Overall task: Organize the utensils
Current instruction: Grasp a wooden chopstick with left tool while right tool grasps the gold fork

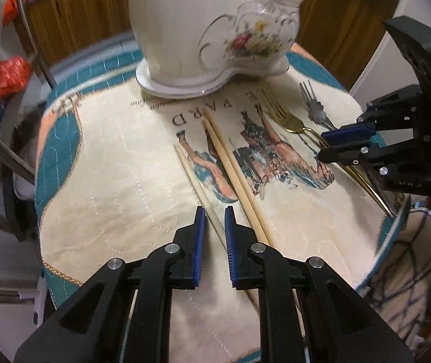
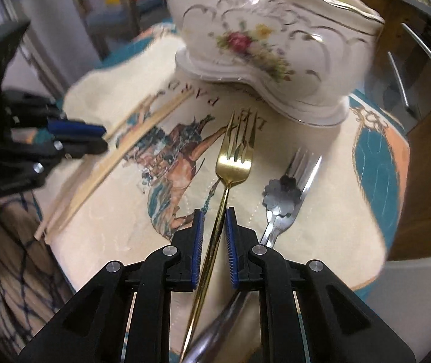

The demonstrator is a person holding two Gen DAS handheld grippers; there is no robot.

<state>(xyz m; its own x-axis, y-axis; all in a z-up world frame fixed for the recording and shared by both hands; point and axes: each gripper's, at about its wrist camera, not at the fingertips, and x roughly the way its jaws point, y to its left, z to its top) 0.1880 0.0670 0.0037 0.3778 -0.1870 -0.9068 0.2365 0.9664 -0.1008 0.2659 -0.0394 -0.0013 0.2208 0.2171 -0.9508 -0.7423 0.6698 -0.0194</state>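
Gold fork (image 2: pixel 236 163) — slim, shiny — lies between the open right hand-held gripper (image 2: pixel 214 211); left hand-held gripper (image 1: pixel 214 211) open too.

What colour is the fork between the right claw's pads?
Gold fork, shiny all along its handle; the right wrist view shows it best.
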